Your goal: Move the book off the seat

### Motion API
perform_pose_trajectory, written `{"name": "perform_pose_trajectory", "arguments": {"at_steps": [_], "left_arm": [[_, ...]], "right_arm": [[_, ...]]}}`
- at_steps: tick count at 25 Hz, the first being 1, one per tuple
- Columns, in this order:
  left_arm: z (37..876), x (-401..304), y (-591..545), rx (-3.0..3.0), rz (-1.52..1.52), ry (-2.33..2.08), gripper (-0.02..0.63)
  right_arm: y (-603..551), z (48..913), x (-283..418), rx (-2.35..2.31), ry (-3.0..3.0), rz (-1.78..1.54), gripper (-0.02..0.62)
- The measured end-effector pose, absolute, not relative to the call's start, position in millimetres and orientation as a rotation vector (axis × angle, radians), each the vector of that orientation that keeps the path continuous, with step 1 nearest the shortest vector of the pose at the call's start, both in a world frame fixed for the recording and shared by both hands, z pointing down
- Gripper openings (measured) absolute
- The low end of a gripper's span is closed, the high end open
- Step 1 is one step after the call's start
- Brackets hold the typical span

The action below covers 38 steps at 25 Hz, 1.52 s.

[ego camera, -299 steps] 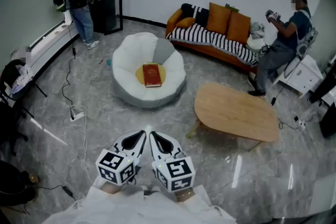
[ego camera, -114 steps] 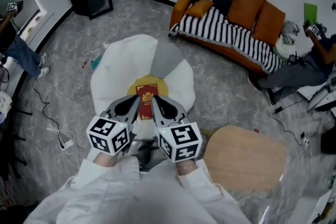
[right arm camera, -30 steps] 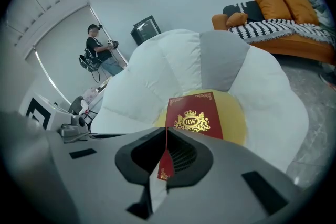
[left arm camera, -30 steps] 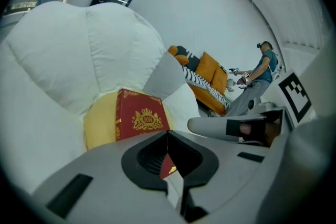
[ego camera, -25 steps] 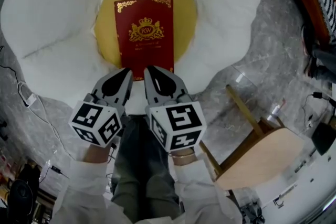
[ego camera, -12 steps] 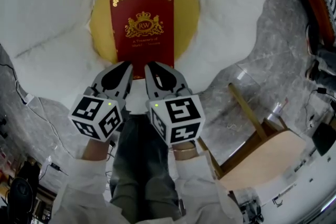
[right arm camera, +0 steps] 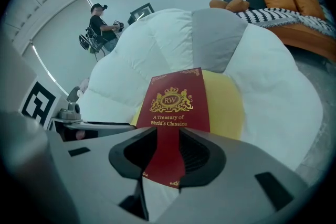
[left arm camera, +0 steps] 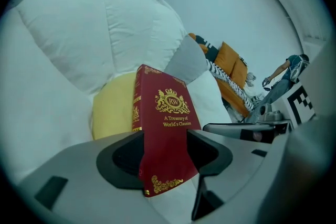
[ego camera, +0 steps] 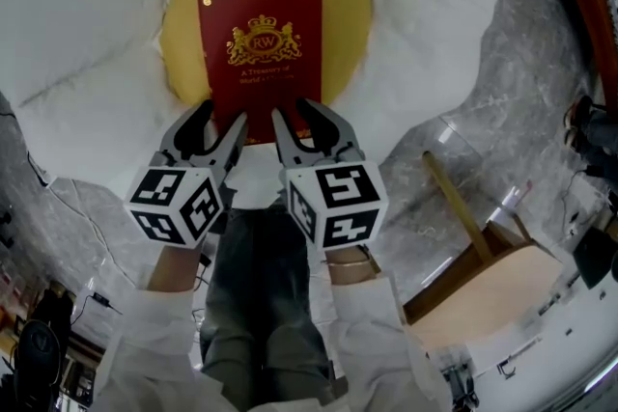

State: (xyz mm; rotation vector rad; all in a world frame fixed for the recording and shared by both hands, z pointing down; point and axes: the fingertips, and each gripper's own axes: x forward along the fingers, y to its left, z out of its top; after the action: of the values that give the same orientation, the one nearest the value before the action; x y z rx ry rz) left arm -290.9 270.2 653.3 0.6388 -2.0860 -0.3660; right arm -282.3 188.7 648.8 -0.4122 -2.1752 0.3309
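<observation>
A red book (ego camera: 261,39) with gold print lies flat on the yellow centre (ego camera: 183,29) of a white petal-shaped seat (ego camera: 87,34). My left gripper (ego camera: 214,123) hangs over the book's near left corner. My right gripper (ego camera: 304,119) is at its near edge. Both stand open, and their jaws have just been opening. In the left gripper view the book (left arm camera: 165,113) shows in the wide gap of the left gripper (left arm camera: 165,153). The right gripper (right arm camera: 168,152) has a narrower gap, and the book (right arm camera: 176,99) shows through it. No pad presses on the book.
A wooden table (ego camera: 488,289) stands on the marble floor (ego camera: 512,101) at the lower right, close to the seat. A striped sofa (right arm camera: 294,5) with orange cushions is beyond the seat. One person (right arm camera: 102,26) stands far off and another person (left arm camera: 286,73) sits near the sofa.
Both grippers have sunk toward the book's near edge, and their jaws have gone from shut to open. The book has not moved on the seat.
</observation>
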Motion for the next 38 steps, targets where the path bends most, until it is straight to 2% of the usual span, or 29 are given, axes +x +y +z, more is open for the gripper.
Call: {"name": "perform_pose_trajectory", "arguments": {"at_steps": [6, 9, 12, 25, 38], "left_arm": [[663, -299, 269, 0.61, -0.388, -2.076, 0.281], [666, -306, 269, 0.58, -0.389, -2.092, 0.31], [673, -307, 274, 0.548, -0.394, -2.082, 0.33], [696, -301, 268, 0.595, -0.388, -2.022, 0.374], [715, -304, 257, 0.608, -0.402, -1.962, 0.383]], "right_arm": [[181, 653, -293, -0.409, -2.179, 0.33, 0.174], [177, 660, -297, -0.401, -2.17, 0.37, 0.243], [171, 668, -297, -0.379, -2.163, 0.374, 0.281], [167, 710, -290, -0.383, -2.071, 0.492, 0.339], [175, 723, -289, -0.414, -2.018, 0.657, 0.347]]}}
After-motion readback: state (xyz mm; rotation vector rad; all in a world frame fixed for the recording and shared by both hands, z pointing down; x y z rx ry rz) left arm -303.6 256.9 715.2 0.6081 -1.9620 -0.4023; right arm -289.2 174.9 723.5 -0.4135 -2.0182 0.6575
